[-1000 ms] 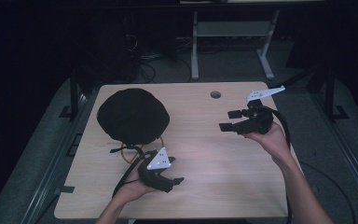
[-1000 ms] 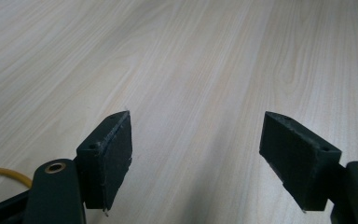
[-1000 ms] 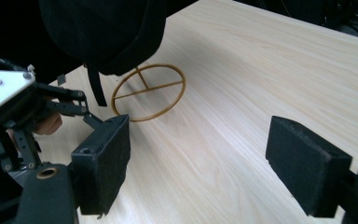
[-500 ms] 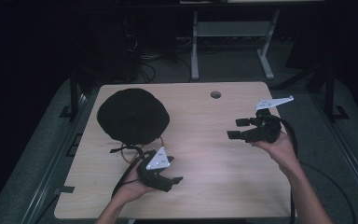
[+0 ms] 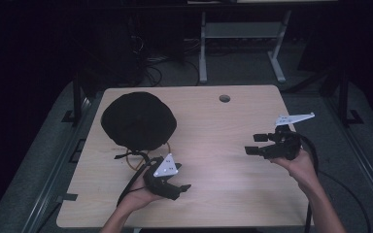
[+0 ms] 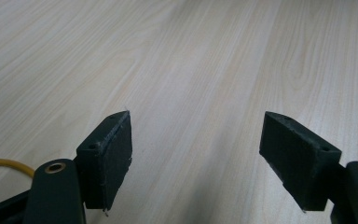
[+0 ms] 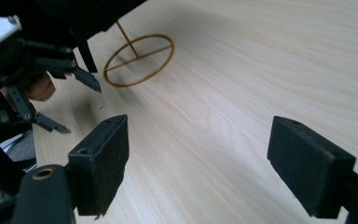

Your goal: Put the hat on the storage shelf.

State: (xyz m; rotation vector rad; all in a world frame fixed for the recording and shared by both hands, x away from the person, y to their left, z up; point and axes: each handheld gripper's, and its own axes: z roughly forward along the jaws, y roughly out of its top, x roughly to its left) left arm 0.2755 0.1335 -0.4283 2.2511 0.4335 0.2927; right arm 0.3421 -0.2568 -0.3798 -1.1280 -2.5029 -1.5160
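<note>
Since the earlier frames the right gripper (image 5: 256,143) had dropped lower and come nearer the person, out by the table's right edge, while the left gripper (image 5: 180,188) had stayed where it was near the front edge.

Nearest the left gripper lay a yellow ring (image 5: 143,158), a thin wire hoop flat on the table (image 5: 233,194), partly tucked under the near rim of a black hat (image 5: 138,120). In the right gripper view the ring (image 7: 139,59) showed a straight bar across its middle and a thin stem running up from it under the dark hat; the bar's long axis ran slantwise in that view. Which way it lay on the table I could not tell from above. A short arc of the ring (image 6: 7,164) also showed at the left edge of the left gripper view, just beside the left jaw.

Neither gripper touched the ring. The left gripper (image 6: 196,156) stood spread wide with only bare wood between its jaws, pointing toward the right across the table. The right gripper (image 7: 198,163) was likewise spread and empty, hovering over the wood and aimed left toward the ring and the other hand. The left gripper (image 7: 77,100) showed at the left of that view, just short of the ring.

The hat sat on the table's far left part, a round hole (image 5: 224,98) farther back.
</note>
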